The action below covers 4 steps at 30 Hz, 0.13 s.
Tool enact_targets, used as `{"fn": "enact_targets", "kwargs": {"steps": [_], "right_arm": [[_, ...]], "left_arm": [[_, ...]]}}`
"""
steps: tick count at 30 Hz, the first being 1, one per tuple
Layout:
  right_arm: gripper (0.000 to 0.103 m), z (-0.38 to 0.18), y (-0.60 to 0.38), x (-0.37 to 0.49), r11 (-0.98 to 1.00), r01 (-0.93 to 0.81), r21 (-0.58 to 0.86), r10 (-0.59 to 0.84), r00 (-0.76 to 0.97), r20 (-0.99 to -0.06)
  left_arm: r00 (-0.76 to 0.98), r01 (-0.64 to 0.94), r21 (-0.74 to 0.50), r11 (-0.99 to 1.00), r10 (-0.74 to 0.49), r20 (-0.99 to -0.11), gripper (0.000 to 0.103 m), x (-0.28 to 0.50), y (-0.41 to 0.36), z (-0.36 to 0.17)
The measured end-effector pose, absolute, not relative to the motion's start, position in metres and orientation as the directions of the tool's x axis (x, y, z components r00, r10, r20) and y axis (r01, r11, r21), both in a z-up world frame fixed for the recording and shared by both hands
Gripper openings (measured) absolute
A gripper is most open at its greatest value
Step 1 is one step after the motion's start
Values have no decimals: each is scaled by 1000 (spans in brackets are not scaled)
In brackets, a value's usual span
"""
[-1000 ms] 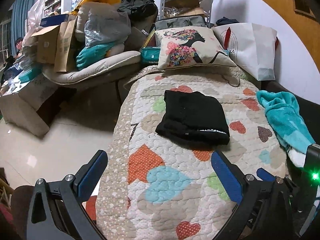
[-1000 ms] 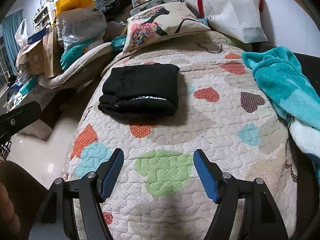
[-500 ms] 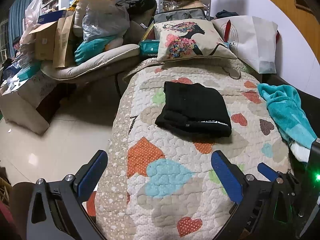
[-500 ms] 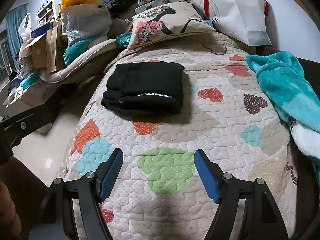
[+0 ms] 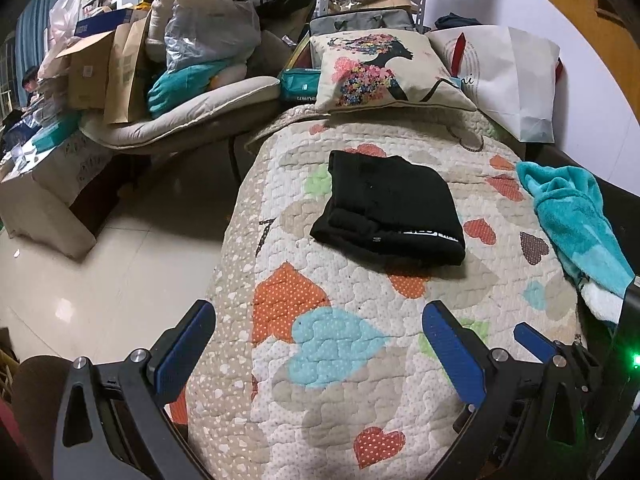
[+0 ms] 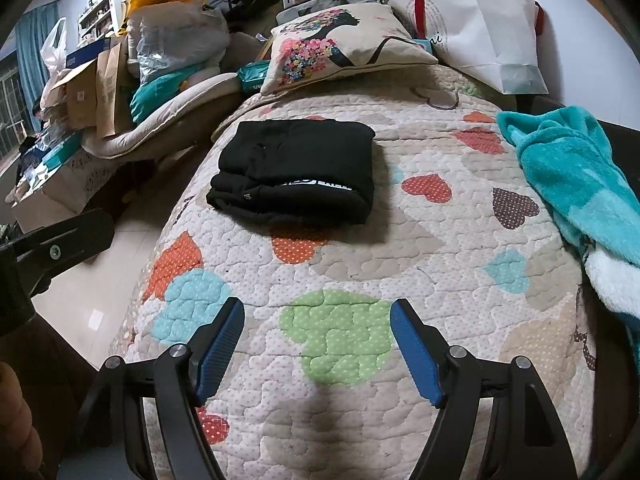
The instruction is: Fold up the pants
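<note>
The black pants [image 5: 390, 208] lie folded into a compact rectangle on the heart-patterned quilt [image 5: 340, 360]; they also show in the right wrist view [image 6: 296, 170], with a white-lettered waistband at the near edge. My left gripper [image 5: 316, 326] is open and empty, held above the quilt's near left part, well short of the pants. My right gripper [image 6: 318, 330] is open and empty over the green heart patch, also short of the pants. The right gripper's finger [image 5: 532, 340] shows at the left view's right edge.
A teal towel [image 6: 576, 176] lies at the quilt's right side. A floral pillow [image 6: 340, 48] and a white paper bag [image 6: 480, 28] stand at the far end. Left of the bed are bare floor [image 5: 100, 272], boxes and piled bags [image 5: 120, 68].
Both grippers have drawn back slightly from the folded pants and stayed open. The pants have not moved.
</note>
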State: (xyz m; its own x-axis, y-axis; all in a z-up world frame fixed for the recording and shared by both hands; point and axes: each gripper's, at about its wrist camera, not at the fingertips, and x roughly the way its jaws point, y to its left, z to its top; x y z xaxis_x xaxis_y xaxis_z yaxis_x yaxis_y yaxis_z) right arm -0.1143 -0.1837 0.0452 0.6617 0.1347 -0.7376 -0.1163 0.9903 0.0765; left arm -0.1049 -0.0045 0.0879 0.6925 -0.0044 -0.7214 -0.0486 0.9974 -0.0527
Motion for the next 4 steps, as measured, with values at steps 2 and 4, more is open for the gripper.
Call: {"fn": "enact_targets", "kwargs": {"steps": [2,4], "right_arm": [[81,45,-184,-115,991,-114,75,132,661,-739],[82,44,-184,-115,991,-112,75,131,659,-740]], "left_arm": [[689,-50,-59,997,-8,-725,103,-105,-4,86],[684,-51,-64,997,-12,-729,103,-104,-3,85]]}}
